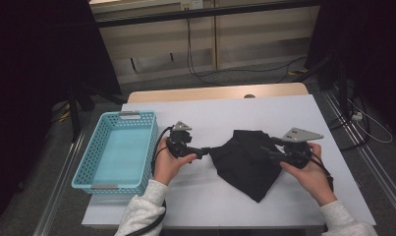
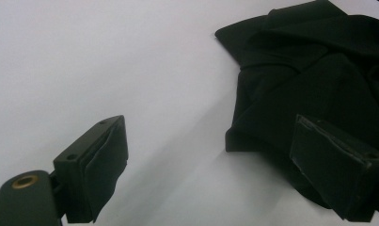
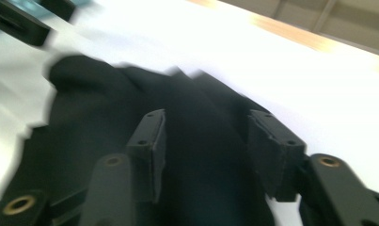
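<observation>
From the high view, the black cloth (image 1: 247, 162) lies crumpled on the white table cover (image 1: 264, 113), right of the middle, and you hold one gripper at each side of it. Your left gripper (image 1: 205, 151) meets its left corner, and your right gripper (image 1: 271, 153) is over its right part, probably so you can spread or fold it. The blue basket (image 1: 118, 150) waits at the left, well apart from the cloth, perhaps as its destination.

In the left gripper view, the jaws stand wide open and hold nothing. The cloth (image 2: 314, 80) lies beside and behind the right one, so a bite on the edge seems not yet taken.

In the right gripper view, the picture is blurred. The jaws are open above the cloth (image 3: 121, 122), with fabric under and between them, not pinched.
</observation>
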{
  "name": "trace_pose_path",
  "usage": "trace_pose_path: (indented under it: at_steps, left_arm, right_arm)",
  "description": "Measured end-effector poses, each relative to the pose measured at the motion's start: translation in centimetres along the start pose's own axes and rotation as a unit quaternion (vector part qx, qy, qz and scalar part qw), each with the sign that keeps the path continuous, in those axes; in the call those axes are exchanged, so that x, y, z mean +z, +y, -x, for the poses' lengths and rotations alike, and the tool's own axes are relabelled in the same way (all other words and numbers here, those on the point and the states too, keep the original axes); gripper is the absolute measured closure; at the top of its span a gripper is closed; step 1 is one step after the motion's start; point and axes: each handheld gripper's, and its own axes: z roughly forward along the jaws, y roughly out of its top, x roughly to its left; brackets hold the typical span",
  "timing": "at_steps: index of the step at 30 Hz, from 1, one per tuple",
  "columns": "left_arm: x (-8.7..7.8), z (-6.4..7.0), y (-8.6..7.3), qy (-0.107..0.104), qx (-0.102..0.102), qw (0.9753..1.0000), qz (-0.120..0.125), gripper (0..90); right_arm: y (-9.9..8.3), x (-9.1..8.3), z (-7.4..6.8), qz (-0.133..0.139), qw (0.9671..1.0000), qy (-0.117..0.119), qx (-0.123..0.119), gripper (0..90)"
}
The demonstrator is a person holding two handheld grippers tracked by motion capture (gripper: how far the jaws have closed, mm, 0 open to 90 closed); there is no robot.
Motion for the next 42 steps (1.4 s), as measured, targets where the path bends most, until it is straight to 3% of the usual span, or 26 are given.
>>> trace_pose_path:
  at_steps: [3, 6, 7, 8, 10, 11, 12, 13, 15, 20, 28, 30, 38, 42]
  left_arm:
    - [-0.2, -0.1, -0.2, -0.002, -0.001, 1.0000, -0.004, 11.6]
    - [-0.6, -0.4, -0.4, 0.004, -0.006, 1.0000, -0.001, 11.5]
    - [-0.6, -0.4, -0.4, 0.004, -0.006, 1.0000, -0.001, 11.6]
    - [-0.7, -0.4, -0.4, 0.006, -0.003, 1.0000, -0.001, 11.6]
    - [-0.8, -0.4, -0.4, 0.005, -0.003, 1.0000, 0.000, 11.6]
    - [-0.8, -0.3, -0.4, 0.006, -0.002, 1.0000, -0.001, 11.6]
    - [-0.8, -0.3, -0.4, 0.006, -0.002, 1.0000, -0.001, 11.5]
    - [-0.7, -0.3, -0.4, 0.005, -0.001, 1.0000, -0.001, 11.6]
    - [-0.7, -0.2, -0.4, 0.004, -0.003, 1.0000, 0.000, 11.5]
    - [-0.7, -0.2, -0.4, 0.003, -0.003, 1.0000, 0.000, 11.6]
    - [-0.7, -0.3, -0.4, 0.007, -0.003, 1.0000, 0.001, 11.6]
    - [-0.7, -0.3, -0.4, 0.007, -0.002, 1.0000, -0.001, 11.6]
    - [-0.8, -0.1, -0.3, 0.006, 0.000, 1.0000, 0.001, 11.6]
    - [-0.9, -0.1, -0.3, 0.006, 0.000, 1.0000, 0.003, 11.6]
  right_arm:
    - [0.7, 1.1, -1.7, -0.001, 0.9994, 0.032, -0.010, 40.0]
    - [0.4, 2.5, -3.7, -0.031, 0.9965, 0.065, -0.044, 40.4]
    - [0.4, 2.5, -3.7, -0.031, 0.9965, 0.065, -0.044, 40.4]
    - [0.1, 2.8, -4.0, -0.041, 0.9956, 0.067, -0.051, 43.2]
    - [-0.4, 3.0, -4.3, -0.060, 0.9942, 0.061, -0.066, 65.0]
    - [-0.5, 3.0, -4.1, -0.060, 0.9941, 0.062, -0.065, 81.4]
    - [-0.5, 2.8, -3.8, -0.057, 0.9947, 0.059, -0.062, 85.9]
    - [-0.4, 2.5, -3.4, -0.057, 0.9954, 0.055, -0.054, 86.8]
    - [0.2, 1.2, -1.8, -0.027, 0.9978, 0.058, -0.018, 86.9]
    - [0.3, -0.6, 0.3, 0.006, 0.9992, 0.037, 0.009, 86.8]
    - [-1.3, -1.0, 2.9, -0.020, 0.9994, -0.020, 0.023, 86.3]
    - [-1.5, -0.9, 3.0, -0.019, 0.9993, -0.016, 0.028, 86.4]
    - [-1.5, 0.0, 2.4, -0.035, 0.9991, -0.023, 0.007, 85.5]
    - [-1.6, 0.3, 1.9, -0.037, 0.9992, -0.013, 0.005, 78.3]
